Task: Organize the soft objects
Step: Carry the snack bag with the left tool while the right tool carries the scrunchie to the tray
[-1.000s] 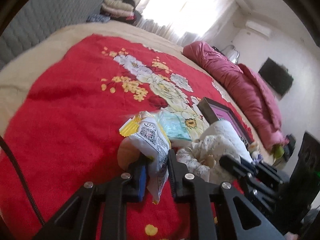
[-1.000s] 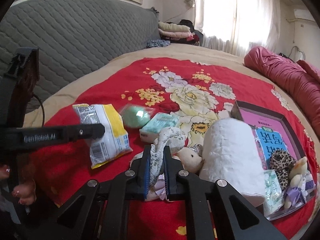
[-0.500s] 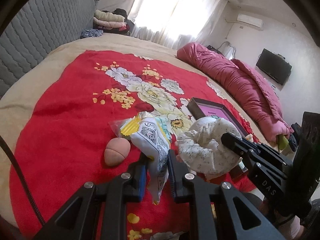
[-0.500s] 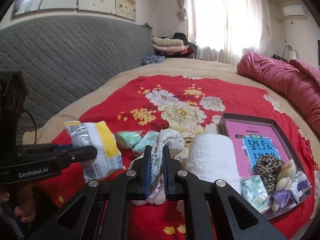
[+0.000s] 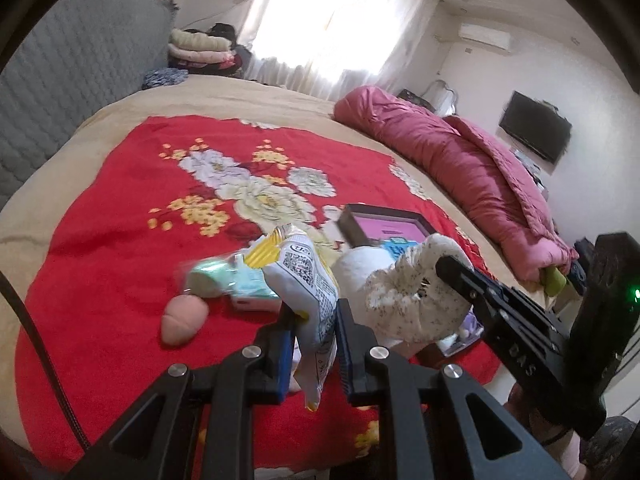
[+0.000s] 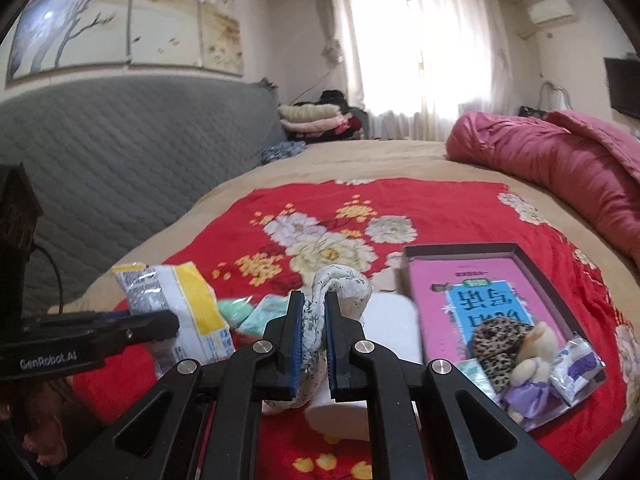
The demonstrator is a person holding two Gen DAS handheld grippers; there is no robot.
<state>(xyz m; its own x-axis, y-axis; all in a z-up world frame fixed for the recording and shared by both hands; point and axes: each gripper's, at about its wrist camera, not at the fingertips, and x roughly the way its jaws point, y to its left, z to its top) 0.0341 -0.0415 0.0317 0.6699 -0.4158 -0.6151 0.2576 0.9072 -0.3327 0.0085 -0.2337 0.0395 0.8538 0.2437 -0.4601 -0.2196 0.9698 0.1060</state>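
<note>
My left gripper [image 5: 314,312] is shut on a white and yellow snack packet [image 5: 306,276], held above the red flowered blanket [image 5: 120,248]; the packet also shows in the right wrist view [image 6: 180,304]. My right gripper [image 6: 314,308] is shut on a white speckled cloth ring [image 6: 340,286], lifted off the bed; the ring also shows in the left wrist view [image 5: 412,300]. A dark tray [image 6: 460,248] with a pink book [image 6: 476,292], a leopard-print item [image 6: 500,332] and a small plush doll [image 6: 528,368] lies to the right.
A white paper roll [image 6: 384,320], mint-green packets [image 5: 224,280] and a pink peach-shaped toy [image 5: 184,318] lie on the blanket. A rolled pink quilt [image 5: 460,164] lies along the right. A grey padded headboard [image 6: 120,160] stands on the left, folded clothes [image 6: 316,120] behind.
Both grippers have risen with their loads. The cloth ring has come up off the bed and the views tilt up toward the window.
</note>
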